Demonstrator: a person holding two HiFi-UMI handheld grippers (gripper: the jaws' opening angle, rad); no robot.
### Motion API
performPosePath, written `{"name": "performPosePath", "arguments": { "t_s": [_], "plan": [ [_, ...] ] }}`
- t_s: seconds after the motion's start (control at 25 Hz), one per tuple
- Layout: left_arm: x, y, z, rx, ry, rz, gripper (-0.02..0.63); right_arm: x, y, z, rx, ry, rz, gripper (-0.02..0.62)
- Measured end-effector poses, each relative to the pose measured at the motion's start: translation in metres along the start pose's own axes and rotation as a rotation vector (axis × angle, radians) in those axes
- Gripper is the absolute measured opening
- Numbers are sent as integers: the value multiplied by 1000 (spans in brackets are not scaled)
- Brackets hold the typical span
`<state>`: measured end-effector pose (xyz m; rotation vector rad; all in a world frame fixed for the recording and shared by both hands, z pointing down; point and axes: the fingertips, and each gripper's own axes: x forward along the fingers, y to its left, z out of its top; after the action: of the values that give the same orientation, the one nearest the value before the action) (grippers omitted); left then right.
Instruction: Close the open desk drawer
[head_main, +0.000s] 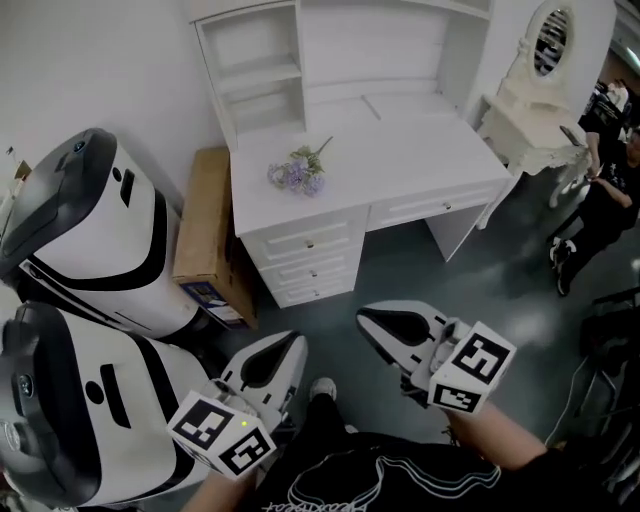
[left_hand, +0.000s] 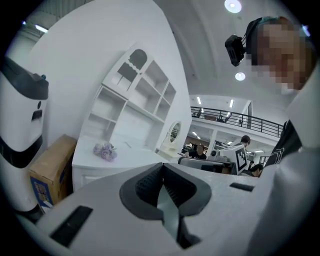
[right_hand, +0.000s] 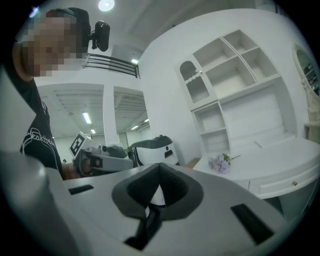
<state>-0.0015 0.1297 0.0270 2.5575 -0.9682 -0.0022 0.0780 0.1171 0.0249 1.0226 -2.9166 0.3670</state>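
The white desk (head_main: 400, 150) with a shelf hutch stands ahead across the dark floor, and shows too in the left gripper view as the desk (left_hand: 120, 155) and in the right gripper view as the desk (right_hand: 280, 160). Its stack of three drawers (head_main: 308, 262) sits under the left end, with a wide drawer (head_main: 440, 206) to the right. All the fronts look close to flush from here. A purple flower sprig (head_main: 298, 174) lies on the top. My left gripper (head_main: 297, 340) and right gripper (head_main: 365, 318) are held low near the person's body, well short of the desk. Both are shut and hold nothing.
Two large rounded white-and-black machines (head_main: 90, 240) (head_main: 70, 400) stand at the left. A cardboard box (head_main: 205, 230) leans between them and the desk. A white vanity with an oval mirror (head_main: 545, 90) stands at the right, with a person in black (head_main: 605, 190) beside it.
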Motion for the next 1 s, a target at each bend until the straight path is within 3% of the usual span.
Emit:
{"name": "performPosePath", "arguments": {
  "t_s": [0.16,0.36,1.0],
  "plan": [
    [-15,-32,25,61,-51,-14,5,-25,20,30,-19,-66,14,6],
    [-23,-58,34,104,-72,-29,5,-43,38,39,-57,-89,25,6],
    [-20,-71,32,133,-64,-6,5,-58,44,42,-45,-117,31,6]
  ]
}}
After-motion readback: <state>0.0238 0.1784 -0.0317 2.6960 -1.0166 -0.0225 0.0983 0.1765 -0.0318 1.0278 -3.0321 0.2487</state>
